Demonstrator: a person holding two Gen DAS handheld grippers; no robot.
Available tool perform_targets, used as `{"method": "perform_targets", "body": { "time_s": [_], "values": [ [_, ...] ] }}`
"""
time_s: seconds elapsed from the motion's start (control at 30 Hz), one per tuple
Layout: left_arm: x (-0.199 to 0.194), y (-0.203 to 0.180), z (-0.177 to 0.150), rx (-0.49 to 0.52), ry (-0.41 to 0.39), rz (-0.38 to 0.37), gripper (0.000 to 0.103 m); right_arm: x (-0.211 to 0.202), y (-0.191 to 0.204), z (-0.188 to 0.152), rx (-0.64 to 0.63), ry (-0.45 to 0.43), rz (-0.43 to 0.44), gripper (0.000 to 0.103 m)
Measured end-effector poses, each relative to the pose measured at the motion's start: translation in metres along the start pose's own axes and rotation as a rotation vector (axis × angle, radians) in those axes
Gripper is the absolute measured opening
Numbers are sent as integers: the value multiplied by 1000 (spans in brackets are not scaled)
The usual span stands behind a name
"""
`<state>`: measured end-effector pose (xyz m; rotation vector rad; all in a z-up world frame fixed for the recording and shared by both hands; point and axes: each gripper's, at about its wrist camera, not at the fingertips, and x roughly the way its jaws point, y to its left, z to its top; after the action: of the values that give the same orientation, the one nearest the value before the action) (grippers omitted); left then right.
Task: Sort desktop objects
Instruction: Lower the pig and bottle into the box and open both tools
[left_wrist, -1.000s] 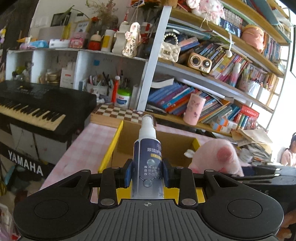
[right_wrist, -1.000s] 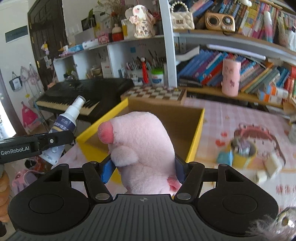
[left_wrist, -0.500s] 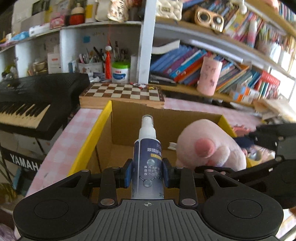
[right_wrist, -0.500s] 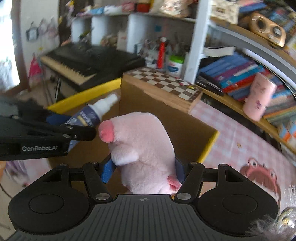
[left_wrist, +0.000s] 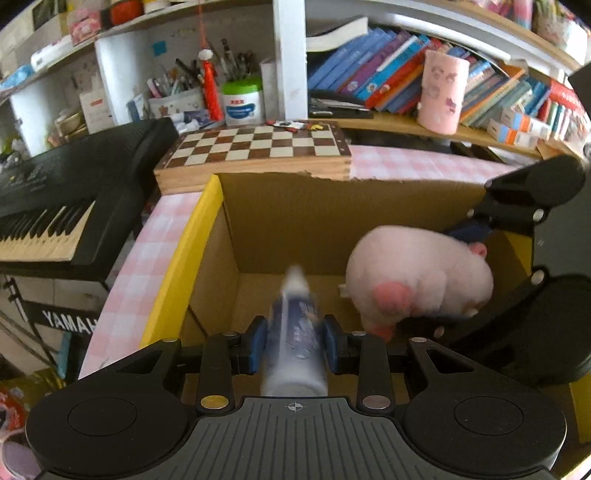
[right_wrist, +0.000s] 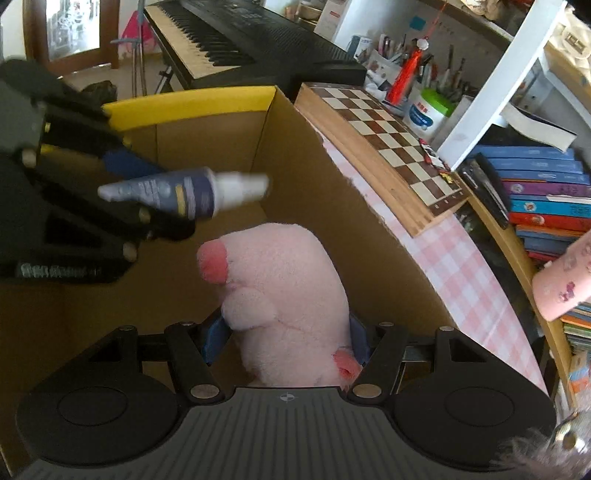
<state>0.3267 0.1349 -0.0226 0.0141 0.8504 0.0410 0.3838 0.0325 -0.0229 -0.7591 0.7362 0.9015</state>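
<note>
Left gripper (left_wrist: 294, 345) clenched on slim navy-and-white plastic spray bottle (left_wrist: 294, 334), nozzle aimed into open brown cardboard box with yellow rim (left_wrist: 201, 236). Best lowered near box floor before release: hard, smooth cylinder likely rolls. Right gripper (right_wrist: 286, 341) grasps soft pink plush pig toy (right_wrist: 284, 291), also over box interior; fuzzy, squashy body should settle where dropped. Advice: keep grippers apart, release separately. Wooden chessboard (left_wrist: 258, 147) lies just behind box.
</note>
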Motion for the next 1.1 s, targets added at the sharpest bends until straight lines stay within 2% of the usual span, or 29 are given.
{"method": "perform_targets", "body": {
  "time_s": [0.23,0.37,0.7,0.87,0.93,1.07,1.1],
  "values": [
    [8,9,4,-63,35,-18,35,8,4,4,-100,42,16,63],
    [11,7,0,-49,47,-26,37,14,6,7,-125,58,3,65],
    [7,8,-3,-71,56,-42,40,13,3,6,-153,23,15,73],
    [4,6,-4,-66,60,-69,49,9,3,5,-148,2,-5,83],
    [2,4,-3,-48,55,-76,58,7,3,4,-134,-12,-22,85],
    [-13,-5,-6,6,-7,-58,68,-3,3,4,-88,-34,-92,86],
    [-17,-7,-8,17,-28,-51,76,-6,3,3,-82,-41,-110,86]
  ]
}}
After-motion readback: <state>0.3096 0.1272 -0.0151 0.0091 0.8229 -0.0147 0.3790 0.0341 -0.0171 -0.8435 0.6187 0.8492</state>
